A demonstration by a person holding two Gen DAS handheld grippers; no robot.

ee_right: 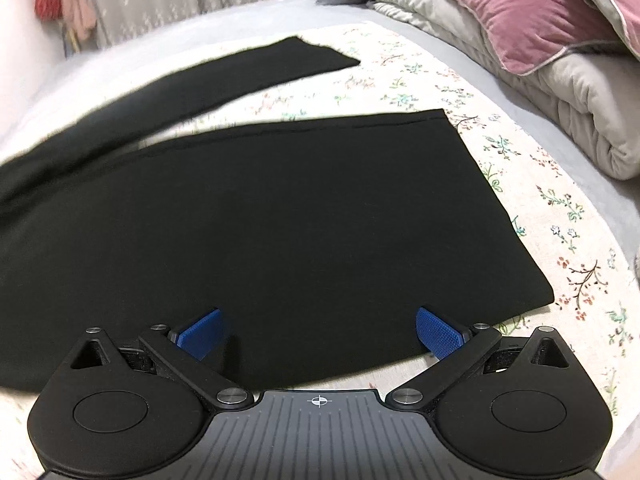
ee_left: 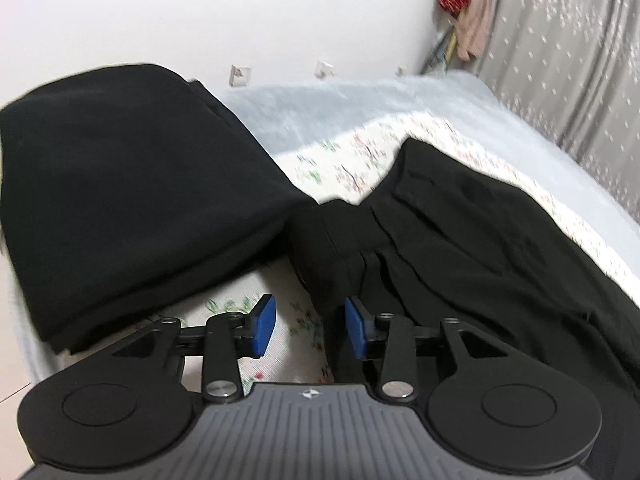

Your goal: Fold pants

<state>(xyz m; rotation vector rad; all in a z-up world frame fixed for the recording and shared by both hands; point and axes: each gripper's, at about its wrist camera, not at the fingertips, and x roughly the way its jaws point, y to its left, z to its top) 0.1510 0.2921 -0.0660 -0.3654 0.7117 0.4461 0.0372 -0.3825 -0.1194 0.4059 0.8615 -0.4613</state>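
Black pants (ee_right: 280,220) lie spread on the floral sheet (ee_right: 560,200). The left gripper (ee_left: 310,326) hangs partly parted, nothing between its pads. The right gripper (ee_right: 318,334) gapes wide above a leg's near edge.

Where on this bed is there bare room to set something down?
One free patch is the floral sheet between the black pants and the rolled quilt. Another is the pale grey blanket between the floral sheet and the wall. It is crowded near both sets of fingers, where the pants and another folded black garment cover the sheet.
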